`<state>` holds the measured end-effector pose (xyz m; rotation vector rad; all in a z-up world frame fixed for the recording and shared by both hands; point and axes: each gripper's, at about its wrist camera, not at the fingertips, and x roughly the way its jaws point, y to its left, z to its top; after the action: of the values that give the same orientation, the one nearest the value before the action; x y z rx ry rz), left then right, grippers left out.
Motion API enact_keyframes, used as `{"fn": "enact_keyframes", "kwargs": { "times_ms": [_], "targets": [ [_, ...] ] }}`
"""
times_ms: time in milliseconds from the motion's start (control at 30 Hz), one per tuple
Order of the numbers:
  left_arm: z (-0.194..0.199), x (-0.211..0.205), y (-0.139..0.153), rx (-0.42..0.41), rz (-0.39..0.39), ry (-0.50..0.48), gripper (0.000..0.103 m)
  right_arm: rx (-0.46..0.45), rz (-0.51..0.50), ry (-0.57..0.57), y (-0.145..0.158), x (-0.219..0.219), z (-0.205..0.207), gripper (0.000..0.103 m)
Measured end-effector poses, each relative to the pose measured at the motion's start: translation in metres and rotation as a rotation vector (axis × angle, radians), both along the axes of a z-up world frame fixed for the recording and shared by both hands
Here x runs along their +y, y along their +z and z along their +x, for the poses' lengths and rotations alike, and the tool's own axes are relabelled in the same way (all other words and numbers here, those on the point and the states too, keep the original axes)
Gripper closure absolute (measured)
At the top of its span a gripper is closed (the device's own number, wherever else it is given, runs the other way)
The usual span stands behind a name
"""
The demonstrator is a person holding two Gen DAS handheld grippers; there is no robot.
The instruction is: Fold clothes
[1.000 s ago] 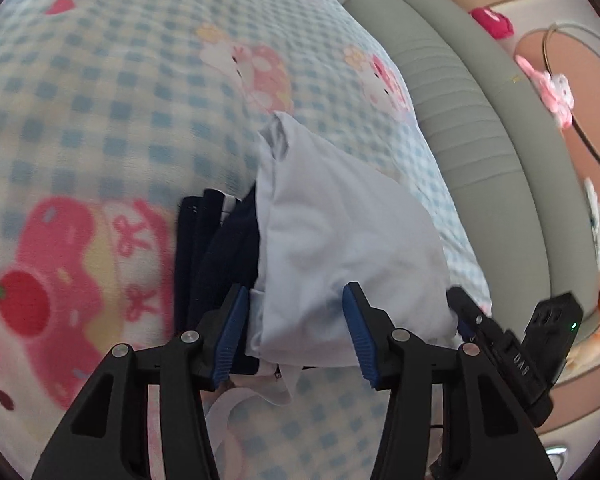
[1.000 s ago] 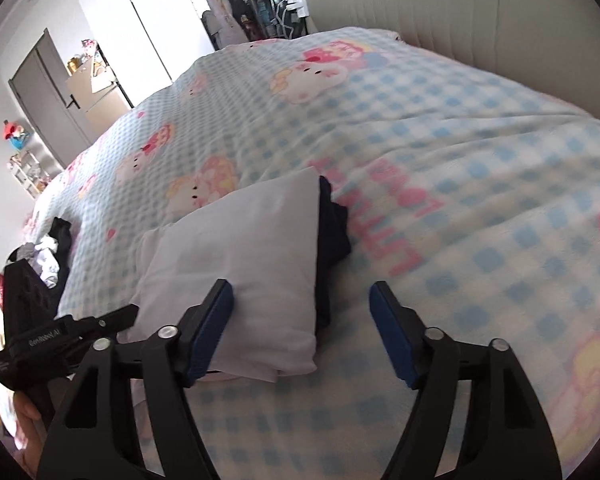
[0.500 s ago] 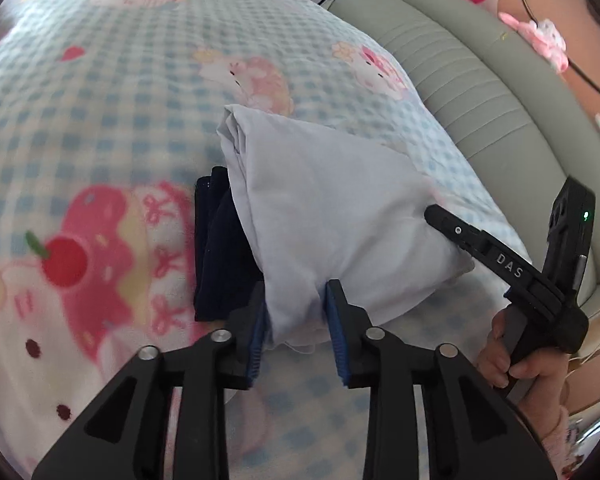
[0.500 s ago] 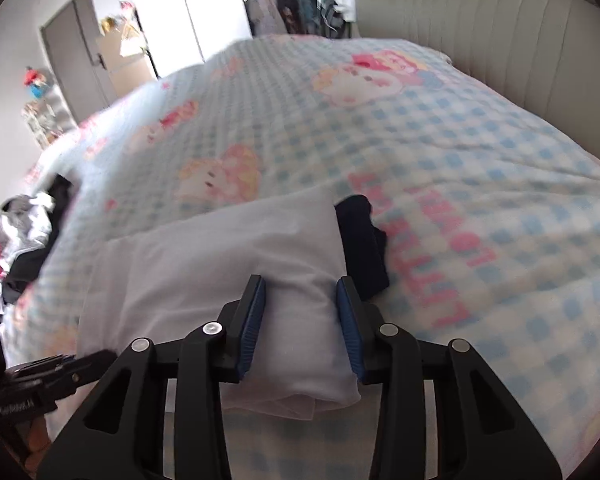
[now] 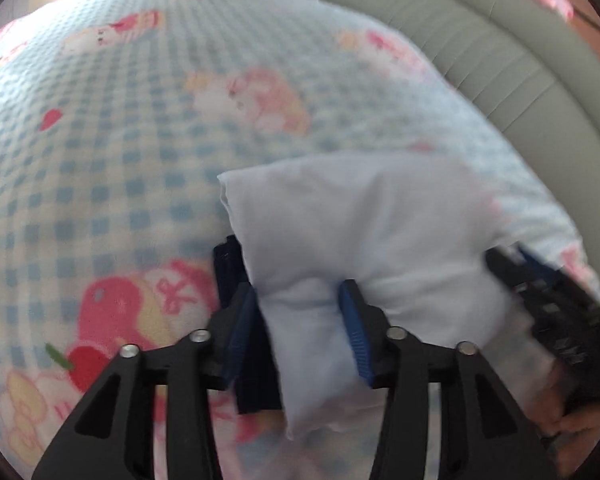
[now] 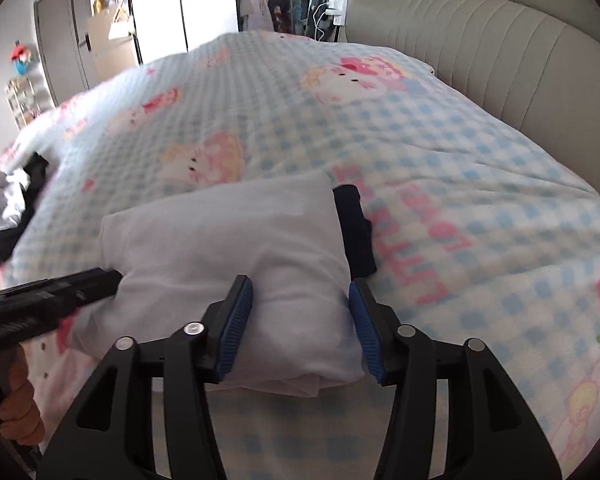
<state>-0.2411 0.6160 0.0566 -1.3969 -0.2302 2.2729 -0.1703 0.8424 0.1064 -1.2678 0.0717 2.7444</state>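
Left wrist view shows the folded white cloth (image 5: pixel 364 232) lying on the checked blanket (image 5: pixel 100 160), with a dark blue cloth (image 5: pixel 230 268) peeking out along its left edge. The left gripper (image 5: pixel 300 320) has its blue pads (image 5: pixel 354 332) squeezed onto the near edge of the white cloth, bunching it up. The right gripper (image 5: pixel 540 292) shows at the cloth's right edge here.

From the right wrist view, the right gripper (image 6: pixel 300 320) also pinches the white cloth (image 6: pixel 228 240) at its near edge, pads pressed into both sides. The dark blue cloth (image 6: pixel 356 224) sticks out on the far right side. The blanket (image 6: pixel 480 208) spreads wide and flat past the cloth. The padded headboard (image 6: pixel 500 40) runs along the right. A pile of clothes (image 6: pixel 8 204) sits at the far left edge of the bed.
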Motion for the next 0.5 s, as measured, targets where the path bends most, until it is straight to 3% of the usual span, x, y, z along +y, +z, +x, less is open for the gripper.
{"fn": "enact_keyframes", "kwargs": {
  "times_ms": [67,133,300,433,500],
  "targets": [
    [-0.001,-0.007,-0.007,-0.033,0.032,0.002,0.050,-0.022,0.008,-0.008,-0.003,0.000,0.001,0.036],
    [0.000,-0.015,-0.002,-0.047,0.060,0.015,0.050,-0.025,0.002,-0.016,-0.003,0.002,0.001,0.036],
    [0.008,-0.034,0.024,0.032,0.060,0.036,0.052,-0.007,0.041,-0.062,0.021,-0.007,0.005,0.034],
    [-0.002,-0.060,0.046,0.104,-0.035,0.102,0.049,0.069,0.080,-0.035,0.060,-0.035,0.015,0.033],
    [-0.007,-0.078,0.057,0.128,-0.076,0.140,0.049,0.080,0.068,0.000,0.073,-0.051,0.015,0.024]
  ]
}}
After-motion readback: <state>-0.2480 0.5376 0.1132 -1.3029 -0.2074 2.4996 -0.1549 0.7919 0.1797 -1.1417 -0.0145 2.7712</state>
